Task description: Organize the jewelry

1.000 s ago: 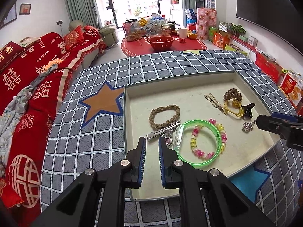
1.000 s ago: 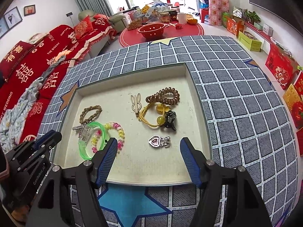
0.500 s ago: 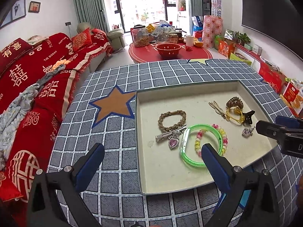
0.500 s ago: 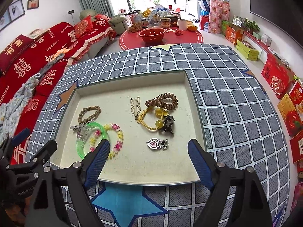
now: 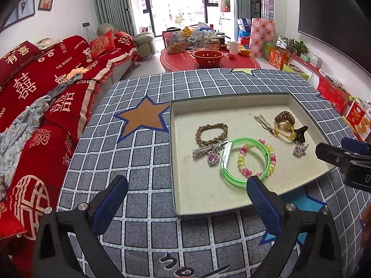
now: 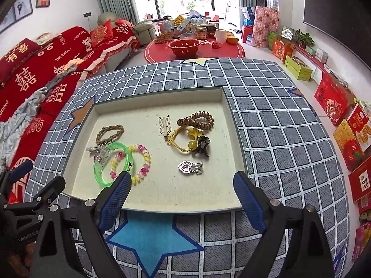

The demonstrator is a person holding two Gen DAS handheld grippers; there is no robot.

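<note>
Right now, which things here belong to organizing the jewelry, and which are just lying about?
For the job:
tray
green bangle
beaded bracelet
braided band
heart pendant
coil hair tie
yellow hair tie

Just lying about:
red colander
sofa
snack boxes

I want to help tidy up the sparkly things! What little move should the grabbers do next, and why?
Probably lower the right gripper onto the silver heart-shaped charm. Its jaws are opening, with nothing between them, and the charm lies alone just ahead of them in the shallow cream tray, apart from the tangled pile. The left gripper is open too, holding nothing.
</note>
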